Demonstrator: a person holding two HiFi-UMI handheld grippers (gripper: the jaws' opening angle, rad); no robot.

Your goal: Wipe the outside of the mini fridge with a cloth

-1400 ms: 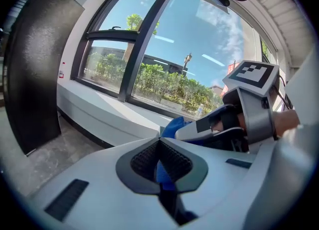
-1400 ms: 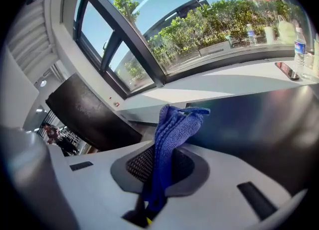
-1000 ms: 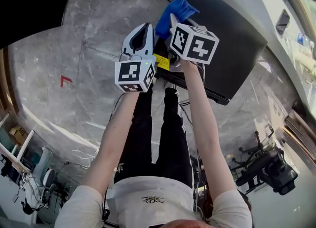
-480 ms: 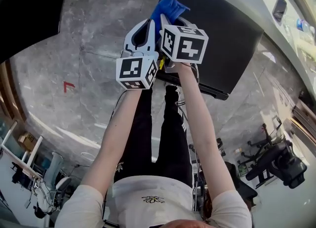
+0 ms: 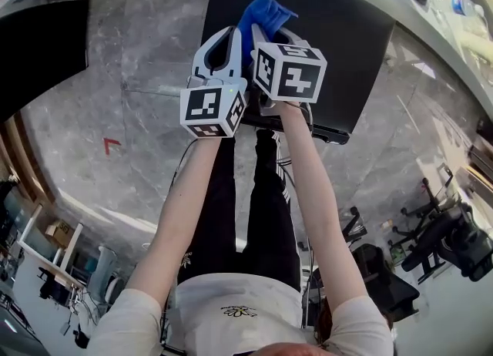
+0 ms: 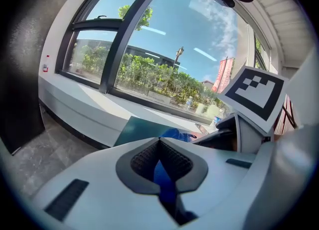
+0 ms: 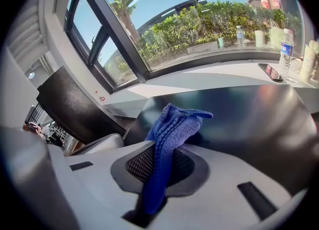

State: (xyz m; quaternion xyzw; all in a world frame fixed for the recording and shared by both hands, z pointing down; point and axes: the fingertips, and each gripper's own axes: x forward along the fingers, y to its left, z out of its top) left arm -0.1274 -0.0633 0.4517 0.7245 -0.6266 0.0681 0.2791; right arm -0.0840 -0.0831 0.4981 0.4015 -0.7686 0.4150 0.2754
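One blue cloth (image 7: 172,127) is poking up from the right tongs (image 7: 167,150), which are clamping it over the top of one black mini fridge (image 7: 239,119) (its contents out of sight). The left tongs (image 6: 159,147), drawn narrow alongside, are showing a blue strip between them.

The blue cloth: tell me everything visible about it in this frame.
The blue cloth is a ribbed, knitted-looking fabric, crumpled and folded. It is pinched between the jaws of the right hand-held gripper, with its bunched end standing up past them and a tail hanging below. A blue strip also sits between the closed jaws of the left hand-held gripper. The cloth is over the dark glossy top of the mini fridge; contact can't be told.
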